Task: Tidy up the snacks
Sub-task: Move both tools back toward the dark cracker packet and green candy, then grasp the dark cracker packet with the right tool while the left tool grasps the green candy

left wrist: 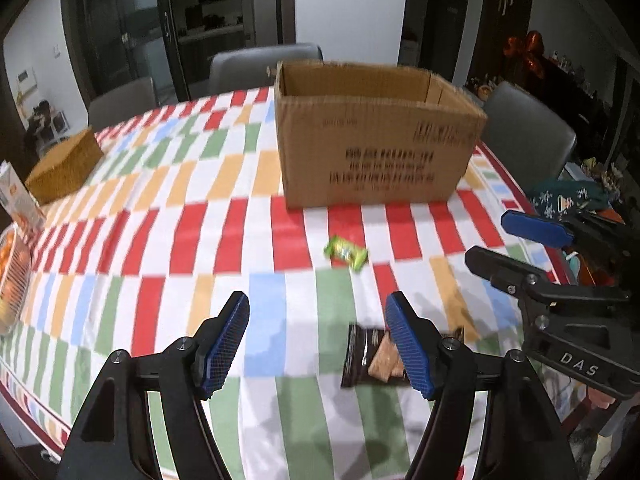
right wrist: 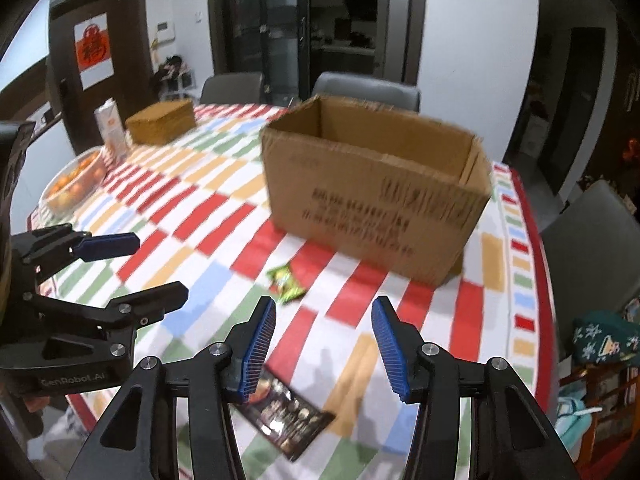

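An open-topped cardboard box [left wrist: 376, 136] [right wrist: 372, 200] stands on the checked tablecloth [left wrist: 200, 220]. In front of it lies a small green wrapped snack [left wrist: 346, 253] [right wrist: 286, 280]. Closer to the near table edge lies a dark snack packet [left wrist: 368, 356] [right wrist: 288, 412], flat and partly hidden behind a finger in each wrist view. My left gripper [left wrist: 317, 298] [right wrist: 160, 265] hovers open over the cloth, just left of the dark packet, holding nothing. To its right, my right gripper [right wrist: 324, 302] [left wrist: 489, 236] is also open and empty, above the cloth between the two snacks.
A brown woven box [left wrist: 64, 168] [right wrist: 162, 122], a drink carton [left wrist: 16, 196] [right wrist: 110, 124] and a bowl of oranges [left wrist: 12, 280] [right wrist: 74, 180] sit at the table's left side. Grey chairs [left wrist: 528, 136] [right wrist: 366, 88] surround the table. The red-bordered table edge [right wrist: 540, 264] runs on the right.
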A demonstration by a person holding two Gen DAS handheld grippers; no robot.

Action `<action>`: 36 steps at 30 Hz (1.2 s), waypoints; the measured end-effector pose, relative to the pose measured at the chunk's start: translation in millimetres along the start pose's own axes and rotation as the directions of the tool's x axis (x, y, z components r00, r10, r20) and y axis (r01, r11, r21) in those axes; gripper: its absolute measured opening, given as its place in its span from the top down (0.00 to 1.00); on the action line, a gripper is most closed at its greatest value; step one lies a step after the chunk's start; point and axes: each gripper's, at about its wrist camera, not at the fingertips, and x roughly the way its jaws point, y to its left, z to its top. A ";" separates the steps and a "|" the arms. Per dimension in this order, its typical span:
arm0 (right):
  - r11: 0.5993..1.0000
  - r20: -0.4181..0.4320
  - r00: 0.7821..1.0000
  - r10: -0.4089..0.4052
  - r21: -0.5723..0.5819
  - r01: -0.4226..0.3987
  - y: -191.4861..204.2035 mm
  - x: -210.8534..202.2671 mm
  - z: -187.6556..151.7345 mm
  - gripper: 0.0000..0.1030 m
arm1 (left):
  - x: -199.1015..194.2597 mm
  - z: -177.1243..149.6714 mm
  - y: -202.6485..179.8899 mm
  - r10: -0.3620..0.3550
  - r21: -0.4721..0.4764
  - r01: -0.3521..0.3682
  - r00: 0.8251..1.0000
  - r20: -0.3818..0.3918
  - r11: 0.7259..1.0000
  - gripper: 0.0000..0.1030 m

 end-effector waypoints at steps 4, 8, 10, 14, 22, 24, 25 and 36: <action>0.999 -0.055 0.998 0.022 -0.027 -0.023 10.3 10.9 -16.6 0.51 | 5.9 -17.8 0.2 0.019 0.011 -0.018 0.999 -0.041 1.000 0.32; 0.997 -0.112 0.993 0.041 -0.060 -0.048 18.7 20.9 -31.7 0.51 | 12.2 -32.8 -0.8 0.022 0.019 -0.021 0.997 -0.079 1.000 0.32; 0.994 -0.147 0.988 0.054 -0.083 -0.067 23.4 26.3 -38.1 0.51 | 16.3 -38.1 -1.3 0.016 0.018 -0.015 0.995 -0.101 1.000 0.32; 0.987 -0.207 0.976 0.073 -0.123 -0.100 29.9 36.9 -49.9 0.41 | 21.0 -45.8 -2.1 0.023 0.028 -0.020 0.993 -0.118 0.999 0.32; 0.965 -0.314 0.946 0.077 -0.215 -0.150 41.0 59.2 -66.0 0.39 | 35.8 -57.8 -2.5 0.018 0.016 -0.016 0.984 -0.177 1.000 0.31; 0.962 -0.324 0.944 0.069 -0.228 -0.149 42.1 64.0 -66.0 0.39 | 39.3 -59.8 -2.5 0.021 0.017 -0.018 0.982 -0.189 1.000 0.31; 0.959 -0.333 0.941 0.069 -0.237 -0.154 42.9 67.4 -65.7 0.39 | 40.9 -60.5 -1.8 0.024 0.016 -0.021 0.981 -0.193 1.000 0.31; 0.956 -0.364 0.925 0.110 -0.215 -0.199 46.0 89.4 -59.6 0.39 | 51.6 -63.4 9.5 0.026 -0.018 -0.031 0.975 -0.223 0.999 0.31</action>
